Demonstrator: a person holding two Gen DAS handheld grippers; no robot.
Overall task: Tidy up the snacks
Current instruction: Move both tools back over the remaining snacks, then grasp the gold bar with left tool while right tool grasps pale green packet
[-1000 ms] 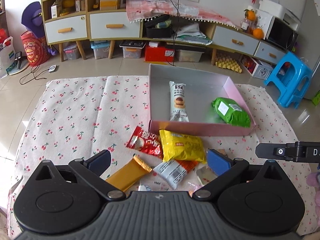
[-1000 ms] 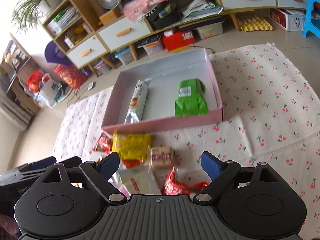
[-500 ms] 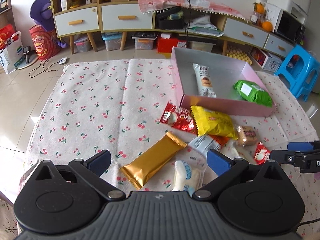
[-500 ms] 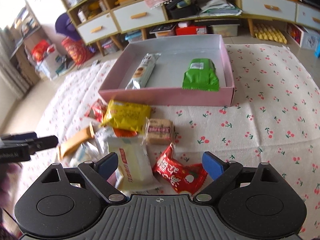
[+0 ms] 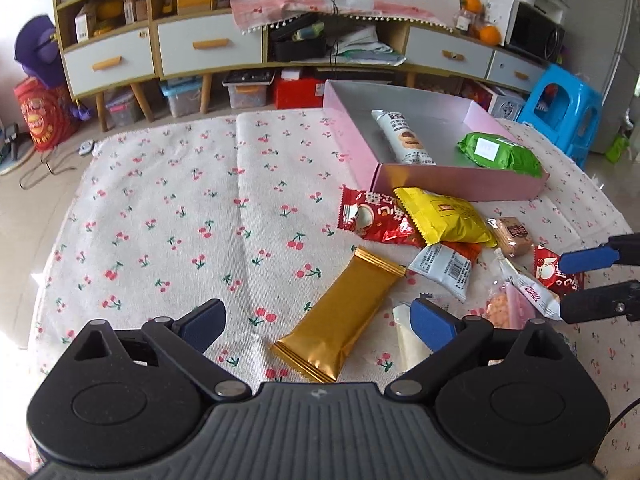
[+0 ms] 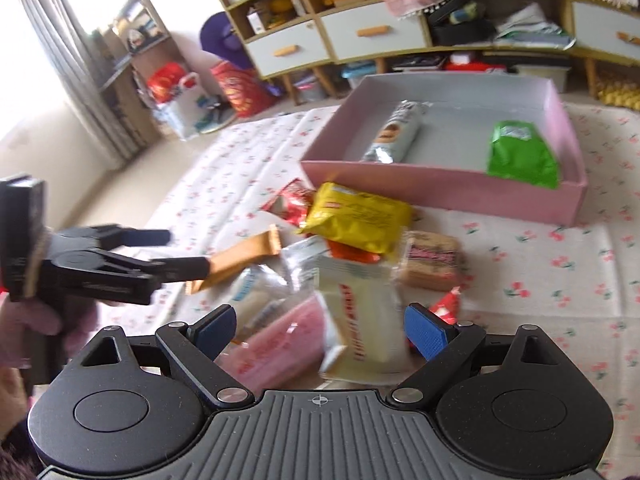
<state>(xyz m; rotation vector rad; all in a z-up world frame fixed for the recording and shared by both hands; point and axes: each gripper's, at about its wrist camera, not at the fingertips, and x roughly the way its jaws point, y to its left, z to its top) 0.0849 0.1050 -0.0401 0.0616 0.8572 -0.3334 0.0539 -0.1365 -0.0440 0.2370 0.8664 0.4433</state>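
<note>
A pink box (image 5: 460, 188) on the cherry-print cloth holds a white biscuit pack (image 5: 404, 143) and a green pack (image 5: 500, 154). Loose snacks lie in front of it: a gold bar (image 5: 340, 316), a red pack (image 5: 372, 220), a yellow pack (image 5: 440, 216), a brown biscuit (image 5: 514, 236) and others. My left gripper (image 5: 318, 320) is open, with the gold bar's near end between its fingers. My right gripper (image 6: 320, 330) is open over a cream pack (image 6: 360, 320) and a pink pack (image 6: 280, 352). It also shows in the left wrist view (image 5: 580, 284) above a small red pack (image 5: 554, 276).
The cloth (image 5: 160, 220) covers a low table; its left half holds no snacks. Behind stand a drawer cabinet (image 5: 200, 52), storage bins on the floor and a blue stool (image 5: 568, 112). The left gripper's body shows in the right wrist view (image 6: 100, 272).
Both grippers have dropped lower and closer to the snack pile. The left has come in over the gold bar; the right has swung left over the cream and pink packs.
</note>
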